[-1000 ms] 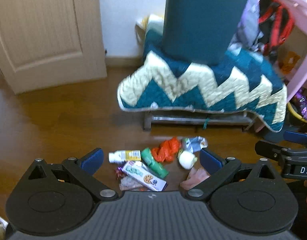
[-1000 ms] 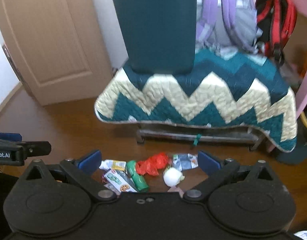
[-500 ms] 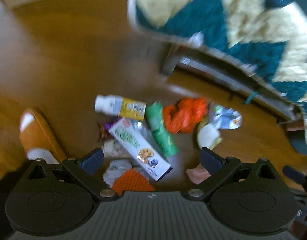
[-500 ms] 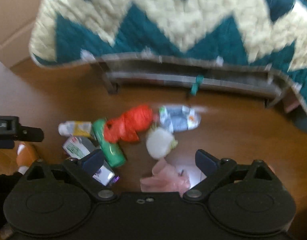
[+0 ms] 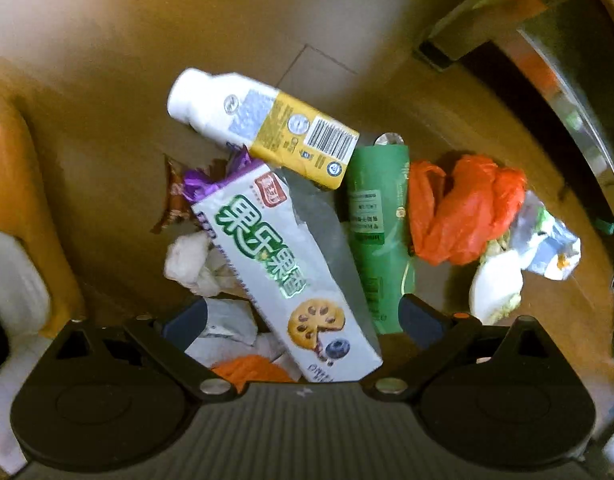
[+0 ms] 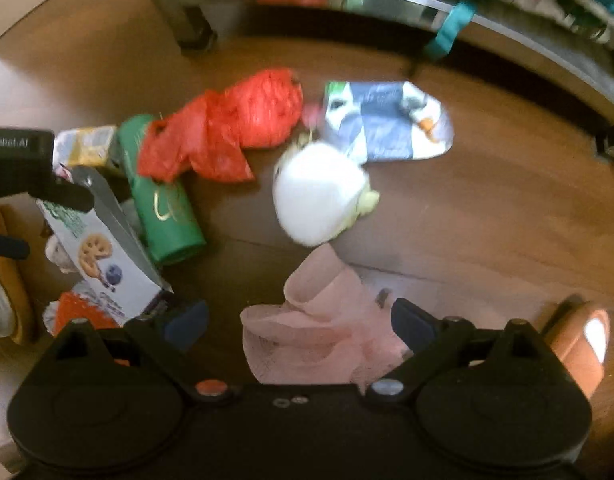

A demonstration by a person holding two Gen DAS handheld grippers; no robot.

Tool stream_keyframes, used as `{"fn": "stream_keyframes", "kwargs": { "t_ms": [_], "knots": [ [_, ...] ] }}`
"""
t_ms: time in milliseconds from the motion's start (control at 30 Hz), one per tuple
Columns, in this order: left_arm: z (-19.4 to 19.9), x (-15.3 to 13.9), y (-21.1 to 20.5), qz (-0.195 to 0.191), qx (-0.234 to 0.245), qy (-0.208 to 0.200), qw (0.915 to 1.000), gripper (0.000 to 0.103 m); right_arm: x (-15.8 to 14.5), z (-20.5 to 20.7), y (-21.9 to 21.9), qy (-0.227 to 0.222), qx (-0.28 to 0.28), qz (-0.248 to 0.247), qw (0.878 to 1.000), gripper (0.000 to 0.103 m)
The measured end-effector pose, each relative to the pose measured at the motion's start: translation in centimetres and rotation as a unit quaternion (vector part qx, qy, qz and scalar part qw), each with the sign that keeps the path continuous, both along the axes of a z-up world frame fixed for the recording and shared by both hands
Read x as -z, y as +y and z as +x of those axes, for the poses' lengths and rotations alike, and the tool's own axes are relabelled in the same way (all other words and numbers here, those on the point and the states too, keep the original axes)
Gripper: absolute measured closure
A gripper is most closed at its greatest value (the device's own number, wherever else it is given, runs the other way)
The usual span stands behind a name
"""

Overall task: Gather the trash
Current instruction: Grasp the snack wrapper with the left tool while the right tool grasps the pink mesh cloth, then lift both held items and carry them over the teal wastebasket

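Trash on the floor is being approached by both grippers, nothing yet grasped.

Left wrist view: the left gripper (image 5: 303, 318) is being held with jaws released around the lower end of the biscuit box (image 5: 283, 264), which is lying slanted beside the bottle (image 5: 263, 124) and green tube (image 5: 381, 224); closing is judged to be called for next. Right wrist view: the right gripper (image 6: 299, 322) is being held spread over a crumpled pink bag (image 6: 319, 328) near the white cup (image 6: 319, 196).

left wrist: looks steeply down, close over floor (image 5: 107, 80) litter, box (image 5: 283, 264) between fingers
right wrist: down too, close, slightly rightward (blurred), pink cloth (image 6: 327, 328) nearest
shared: box, green tube (image 6: 163, 200), red bag (image 5: 463, 208)
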State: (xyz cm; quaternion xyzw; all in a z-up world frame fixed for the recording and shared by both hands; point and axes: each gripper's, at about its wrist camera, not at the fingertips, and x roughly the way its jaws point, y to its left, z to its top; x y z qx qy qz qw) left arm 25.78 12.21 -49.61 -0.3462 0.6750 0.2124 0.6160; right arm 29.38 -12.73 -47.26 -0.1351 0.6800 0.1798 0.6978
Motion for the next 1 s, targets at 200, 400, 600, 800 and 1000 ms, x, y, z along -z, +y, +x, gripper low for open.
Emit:
{"fn": "stream_keyframes", "kwargs": {
  "t_ms": [200, 400, 600, 800, 1000],
  "knots": [
    [0.5, 2.6, -0.4, -0.011, -0.004, 0.015, 0.9998, 0.002, 3.2, -0.3, 0.0, 0.016, -0.010, -0.024, 1.000, 0.004],
    [0.8, 4.1, -0.9, -0.017, 0.007, 0.026, 0.9995, 0.031, 5.0, -0.4, -0.5, 0.030, -0.011, -0.034, 0.999, 0.019],
    [0.6, 4.2, -1.0, -0.020, 0.002, 0.028, 0.9994, 0.051, 4.7, -0.4, -0.5, 0.036, -0.007, -0.031, 0.999, 0.055],
    [-0.2, 2.0, -1.0, -0.024, -0.004, 0.008, 0.9997, 0.068, 2.6, -0.1, -0.4, 0.051, -0.005, -0.037, 0.998, 0.090],
    [-0.5, -2.6, -1.5, -0.010, 0.016, -0.020, 0.9996, 0.070, -2.4, -0.5, -0.1, 0.027, -0.004, -0.033, 0.999, 0.092]
  ]
}}
